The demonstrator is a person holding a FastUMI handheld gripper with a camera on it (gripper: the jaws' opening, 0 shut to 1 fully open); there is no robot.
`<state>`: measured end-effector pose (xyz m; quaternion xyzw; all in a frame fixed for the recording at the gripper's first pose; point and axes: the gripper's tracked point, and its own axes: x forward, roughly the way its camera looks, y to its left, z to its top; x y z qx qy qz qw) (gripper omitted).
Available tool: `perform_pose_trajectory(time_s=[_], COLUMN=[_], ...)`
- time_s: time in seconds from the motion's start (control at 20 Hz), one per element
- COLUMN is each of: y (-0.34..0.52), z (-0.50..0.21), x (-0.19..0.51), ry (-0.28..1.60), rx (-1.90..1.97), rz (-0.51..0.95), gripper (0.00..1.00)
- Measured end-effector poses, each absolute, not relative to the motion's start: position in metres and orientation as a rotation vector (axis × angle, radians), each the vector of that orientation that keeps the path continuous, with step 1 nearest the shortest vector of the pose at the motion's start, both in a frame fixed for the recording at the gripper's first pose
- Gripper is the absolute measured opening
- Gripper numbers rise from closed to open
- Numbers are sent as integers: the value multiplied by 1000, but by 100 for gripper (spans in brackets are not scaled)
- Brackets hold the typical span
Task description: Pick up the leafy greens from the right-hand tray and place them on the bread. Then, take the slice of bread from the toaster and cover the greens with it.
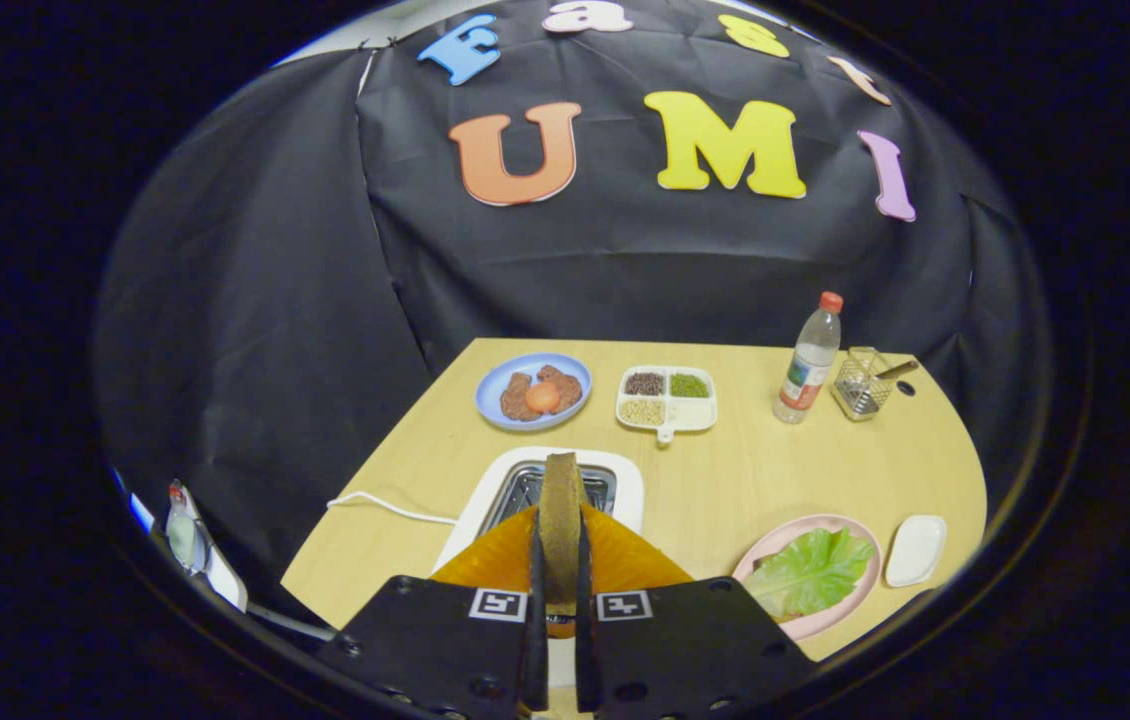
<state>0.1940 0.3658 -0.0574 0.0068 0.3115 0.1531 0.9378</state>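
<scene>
Brown and upright, the bread slice (561, 520) stands edge-on between the fingers of the gripper (559, 600), both of which press against its flat sides, so the jaws are closed on it; the slice is held above the white toaster (625, 480), whose open slot (525, 490) shows just beyond and beneath it; a white cord (385, 507) runs from the toaster's left side across the table (755, 470); right of the fingers sits a pink plate (775, 545) with the greens (810, 570) lying flat on it, covering most of its middle; whether bread lies under the leaf cannot be told; just beside that plate, further right, rests a small white dish (915, 550); beyond the toaster, at the far side of the pale wooden table, a blue plate (495, 400) holds brown patties (525, 392) with an orange-red round (543, 396) on top; next to it stands a white divided tray (695, 412) with dark, green and pale grains in three of its compartments; further right are a clear bottle (809, 365) with a red cap, upright, and a wire basket (861, 385) with a stick leaning out of it.
</scene>
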Motion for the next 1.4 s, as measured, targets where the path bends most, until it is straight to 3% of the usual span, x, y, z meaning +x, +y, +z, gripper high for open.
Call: perform_pose_trajectory(time_s=[0.45, 1.05, 1.4], y=[310, 173, 150], z=[15, -95, -162], x=[177, 194, 193], ry=[524, 650, 731], rx=[98, 147, 204], rz=[253, 56, 72], gripper=[11, 10, 11])
